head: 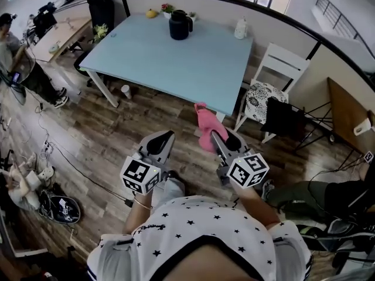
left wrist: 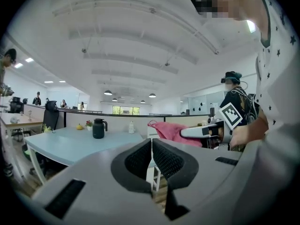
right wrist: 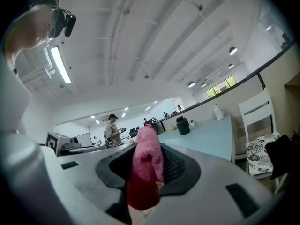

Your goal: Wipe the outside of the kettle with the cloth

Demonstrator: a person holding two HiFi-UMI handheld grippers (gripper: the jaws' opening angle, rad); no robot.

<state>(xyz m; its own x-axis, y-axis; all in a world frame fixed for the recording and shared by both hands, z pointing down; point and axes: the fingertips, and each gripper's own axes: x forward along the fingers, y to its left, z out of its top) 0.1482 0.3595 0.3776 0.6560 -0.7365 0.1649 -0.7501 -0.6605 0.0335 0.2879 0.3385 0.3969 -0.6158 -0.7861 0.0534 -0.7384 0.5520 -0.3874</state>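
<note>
One precondition of the task is met, and none of the wiping appears to have begun.

Right gripper [head: 215, 137]: closed on the pink cloth [head: 205, 125]. In the right gripper view the cloth [right wrist: 146, 165] stands pinched between the ribbed pads [right wrist: 174, 167]. It rises above the fingertips and hangs below them. The hold looks secure.

Left gripper [head: 166, 138]: jaws together with nothing between them. In the left gripper view the dark pads [left wrist: 165, 159] meet along a thin seam. The right gripper and its cloth [left wrist: 169, 131] lie off to the right of these fingers, near but not touching.

Kettle [head: 179, 25]: dark, upright, lid on. It stands on the light blue table [head: 193, 60], well ahead of both sets of fingertips and towards the table's far side. Both gripper views confirm this: the kettle [left wrist: 98, 128] [right wrist: 183, 125] shows small in the distance, beyond the fingers. No finger and no part of the cloth is near it. A yellow object [head: 152, 13] and a white bottle [head: 241, 29] stand along the same far edge, apart from the kettle.

Assessment: the cloth is in hand, while the kettle's outside appears untouched. The approach to the table is outstanding, as is probably steadying the kettle with the free left gripper. The whole wipe of body, spout side and handle side also remains.
</note>
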